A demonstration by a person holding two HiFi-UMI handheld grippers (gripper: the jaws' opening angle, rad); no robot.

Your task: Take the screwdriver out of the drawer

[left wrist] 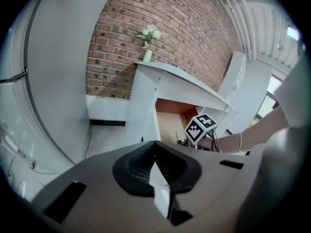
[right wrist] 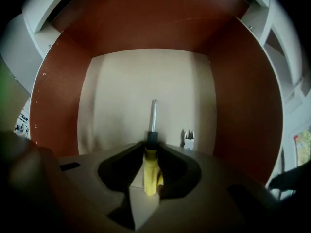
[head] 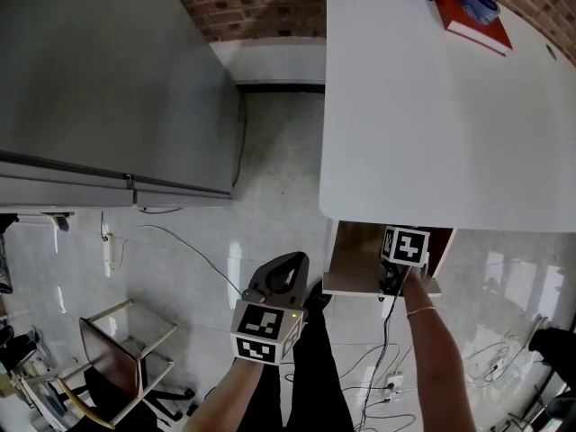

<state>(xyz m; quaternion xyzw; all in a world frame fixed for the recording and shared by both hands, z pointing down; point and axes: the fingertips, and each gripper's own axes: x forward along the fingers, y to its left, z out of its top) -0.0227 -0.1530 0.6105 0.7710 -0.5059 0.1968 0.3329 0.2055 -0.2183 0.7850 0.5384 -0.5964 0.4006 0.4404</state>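
Observation:
A wooden drawer (head: 346, 261) stands pulled out under the white table (head: 432, 115). Inside it lies a screwdriver (right wrist: 152, 166) with a yellow handle; its metal shaft points away from me over the pale drawer floor (right wrist: 121, 91). My right gripper (right wrist: 151, 181) points steeply down into the drawer, and its jaws press on the yellow handle from both sides. In the head view the right gripper (head: 391, 283) sits at the drawer's front, and its marker cube hides the screwdriver. My left gripper (head: 286, 265) hangs over the floor left of the drawer, shut and empty (left wrist: 156, 168).
A small metal clip-like thing (right wrist: 188, 139) lies in the drawer right of the screwdriver. A red book (head: 472, 9) rests on the table's far end. A grey cabinet (head: 99, 79) stands at left, a chair (head: 117, 358) at lower left, and cables (head: 387, 372) run over the floor.

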